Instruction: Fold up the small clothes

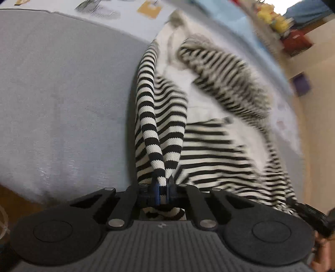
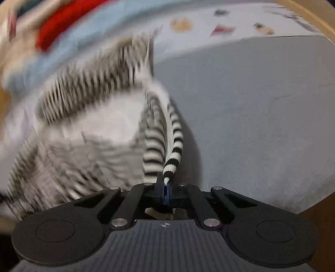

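Note:
A black-and-white striped garment (image 1: 167, 117) hangs in the air above a grey cloth-covered table (image 1: 62, 94). My left gripper (image 1: 162, 188) is shut on a bunched edge of it; the cloth stretches away and to the right, blurred by motion. In the right wrist view my right gripper (image 2: 166, 188) is shut on another edge of the same striped garment (image 2: 173, 146), which spreads out blurred to the left. The other gripper (image 1: 314, 215) shows dark at the lower right edge of the left wrist view.
The grey table cover (image 2: 261, 115) fills the right of the right wrist view. A light blue patterned sheet (image 1: 219, 12) lies beyond it. Yellow and red items (image 1: 278, 23) sit on shelves at the far right. A wooden floor (image 1: 318, 125) shows past the table edge.

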Demonstrator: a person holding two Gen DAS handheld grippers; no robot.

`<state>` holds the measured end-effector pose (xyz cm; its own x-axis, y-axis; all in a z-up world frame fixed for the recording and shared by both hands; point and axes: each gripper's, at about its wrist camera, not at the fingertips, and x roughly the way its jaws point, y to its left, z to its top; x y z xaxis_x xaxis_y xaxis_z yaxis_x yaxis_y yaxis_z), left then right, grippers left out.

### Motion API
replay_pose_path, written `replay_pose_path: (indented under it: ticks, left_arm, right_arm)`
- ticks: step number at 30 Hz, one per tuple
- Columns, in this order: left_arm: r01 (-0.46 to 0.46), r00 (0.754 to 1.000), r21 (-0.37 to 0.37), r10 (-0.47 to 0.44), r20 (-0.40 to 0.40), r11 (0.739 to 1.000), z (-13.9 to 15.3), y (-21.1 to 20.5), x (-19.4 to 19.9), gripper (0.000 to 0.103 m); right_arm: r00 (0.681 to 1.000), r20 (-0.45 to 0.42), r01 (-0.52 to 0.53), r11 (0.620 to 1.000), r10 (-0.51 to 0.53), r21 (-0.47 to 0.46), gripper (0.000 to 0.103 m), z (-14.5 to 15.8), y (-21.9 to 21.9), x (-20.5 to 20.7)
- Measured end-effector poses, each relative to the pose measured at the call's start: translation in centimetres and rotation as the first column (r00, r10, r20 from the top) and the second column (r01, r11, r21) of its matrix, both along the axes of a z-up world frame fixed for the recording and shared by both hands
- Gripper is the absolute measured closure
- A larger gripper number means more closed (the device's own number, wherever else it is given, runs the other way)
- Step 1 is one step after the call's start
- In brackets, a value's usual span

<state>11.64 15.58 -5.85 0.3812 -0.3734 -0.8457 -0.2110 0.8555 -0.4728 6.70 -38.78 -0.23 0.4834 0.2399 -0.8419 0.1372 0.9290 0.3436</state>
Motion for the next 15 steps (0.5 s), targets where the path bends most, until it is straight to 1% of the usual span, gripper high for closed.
replay_pose_path:
  ticks: [2, 4, 5, 7, 8, 10, 12, 13, 14, 15]
  left_arm:
    - [-0.012, 1.000, -0.021, 0.012, 0.017, 1.000, 0.5, 0.4, -0.8, 0.097]
    - [-0.009, 1.000, -0.008, 0.009, -0.004, 1.000, 0.2, 0.2, -0.9, 0.097]
    - [-0.004, 1.000, 0.009, 0.004, -0.028, 1.000, -0.2, 0.1, -0.8, 0.097]
    - [0.002, 0.997, 0.052, 0.002, -0.072, 0.999, -1.0, 0.0, -0.3, 0.097]
    - [0.001, 0.996, 0.062, 0.005, -0.090, 0.998, -1.3, -0.1, -0.1, 0.096]
    - [-0.006, 0.994, 0.061, 0.013, -0.113, 0.998, -1.7, -0.1, 0.4, 0.093]
    - [-0.009, 0.992, 0.067, 0.017, -0.128, 0.998, -2.0, 0.0, 0.7, 0.083]
    - [-0.007, 0.991, 0.072, 0.017, -0.135, 0.997, -2.1, -0.1, 0.9, 0.080]
    - [-0.004, 0.989, 0.078, 0.015, -0.144, 0.997, -2.3, 0.0, 1.0, 0.074]
    - [-0.003, 0.988, 0.084, 0.015, -0.152, 0.997, -2.5, 0.0, 0.9, 0.070]
  right_arm:
    - [0.995, 0.053, 0.082, 0.994, -0.086, 0.068, 0.102, 1.0, -1.8, -0.9]
    - [0.989, 0.046, 0.135, 0.988, -0.139, 0.068, 0.102, 1.1, -3.0, -1.4]
    - [0.989, 0.025, 0.147, 0.988, -0.149, 0.053, 0.102, 0.7, -3.3, -1.3]
    - [0.990, -0.052, 0.136, 0.990, -0.135, 0.031, 0.102, -0.6, -3.2, -1.1]
    - [0.990, -0.086, 0.117, 0.993, -0.114, 0.030, 0.101, -1.1, -2.8, -0.7]
    - [0.989, -0.127, 0.071, 0.997, -0.070, 0.003, 0.097, -1.9, -1.8, -0.4]
    - [0.989, -0.144, 0.038, 0.998, -0.044, -0.044, 0.096, -2.2, -0.9, -0.2]
    - [0.988, -0.151, 0.034, 0.998, -0.041, -0.051, 0.091, -2.4, -0.6, -0.1]
    - [0.986, -0.159, 0.030, 0.998, -0.039, -0.058, 0.089, -2.5, -0.4, 0.0]
    - [0.985, -0.167, 0.026, 0.997, -0.037, -0.067, 0.086, -2.7, -0.2, 0.3]
